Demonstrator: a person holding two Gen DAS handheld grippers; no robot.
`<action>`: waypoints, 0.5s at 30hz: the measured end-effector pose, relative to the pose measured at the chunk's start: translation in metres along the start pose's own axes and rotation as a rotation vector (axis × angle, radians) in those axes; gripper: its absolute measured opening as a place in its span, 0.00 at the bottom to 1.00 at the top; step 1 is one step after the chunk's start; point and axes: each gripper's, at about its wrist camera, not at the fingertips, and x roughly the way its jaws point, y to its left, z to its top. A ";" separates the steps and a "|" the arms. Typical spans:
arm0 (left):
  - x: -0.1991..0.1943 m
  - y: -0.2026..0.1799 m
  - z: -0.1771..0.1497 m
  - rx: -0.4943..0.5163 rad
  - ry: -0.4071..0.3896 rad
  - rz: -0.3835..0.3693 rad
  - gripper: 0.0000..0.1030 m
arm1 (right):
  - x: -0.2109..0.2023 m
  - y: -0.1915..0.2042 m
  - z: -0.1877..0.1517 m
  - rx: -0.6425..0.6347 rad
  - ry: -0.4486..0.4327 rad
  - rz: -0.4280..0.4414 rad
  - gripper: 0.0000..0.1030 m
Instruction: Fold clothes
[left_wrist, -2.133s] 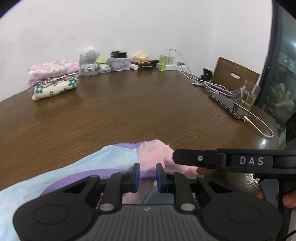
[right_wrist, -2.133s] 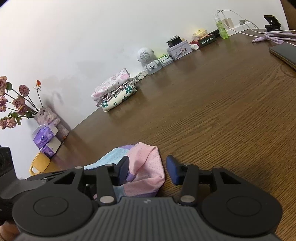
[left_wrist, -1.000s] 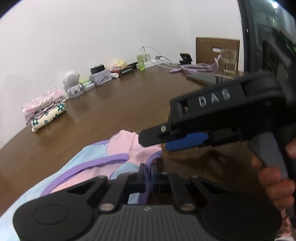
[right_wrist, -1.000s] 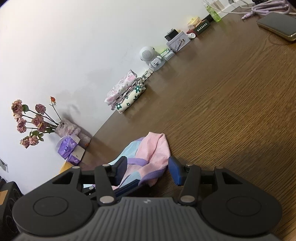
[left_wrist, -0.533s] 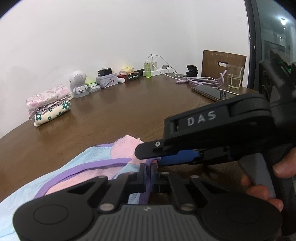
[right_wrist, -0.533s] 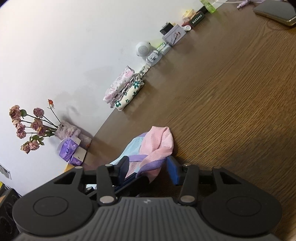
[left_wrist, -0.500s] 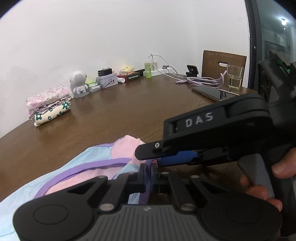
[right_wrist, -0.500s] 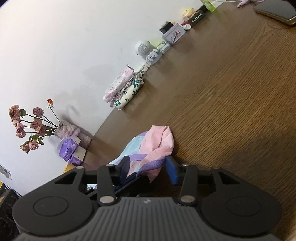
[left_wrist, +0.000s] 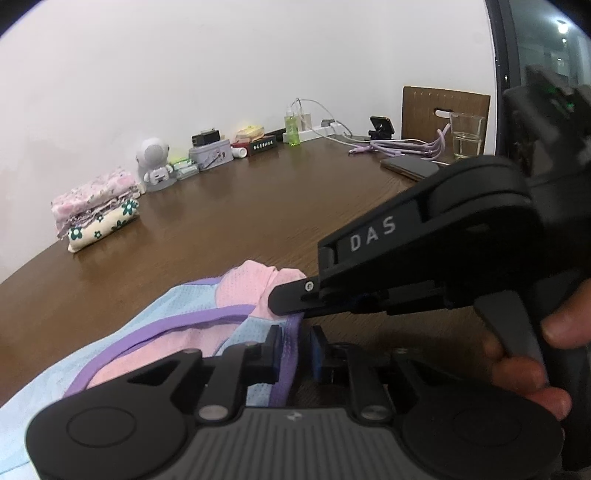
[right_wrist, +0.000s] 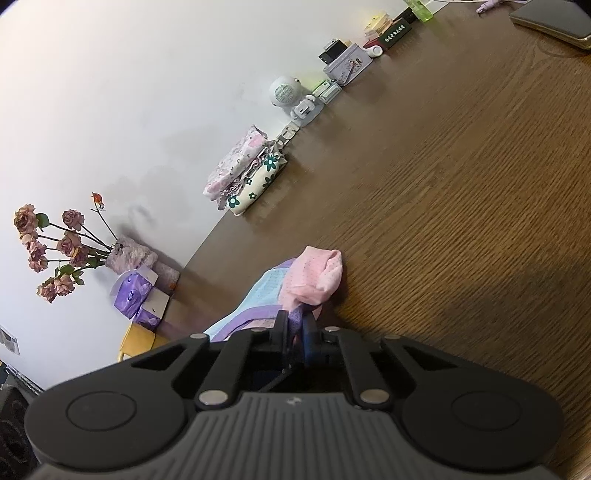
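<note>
While the right gripper (right_wrist: 294, 332) closes, apparently pinching the pastel mesh garment's (left_wrist: 207, 317) purple trim, the left gripper (left_wrist: 294, 349) opens around the same trim just beside it.

White letters "DAS" are printed on the black finger arm of the right gripper (left_wrist: 291, 300), seen in the left wrist view. A line of small light characters is carried on a dark box (left_wrist: 263, 144) by the wall, too small to be read.
</note>
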 end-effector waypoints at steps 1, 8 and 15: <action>0.001 0.000 0.000 -0.003 0.002 0.000 0.15 | 0.000 0.001 0.000 -0.002 0.000 0.000 0.07; 0.001 0.000 0.001 -0.032 -0.008 0.020 0.15 | 0.000 0.005 0.000 -0.016 -0.003 -0.003 0.07; 0.001 0.014 0.000 -0.140 -0.011 -0.030 0.10 | -0.003 0.006 -0.001 -0.043 -0.012 -0.011 0.07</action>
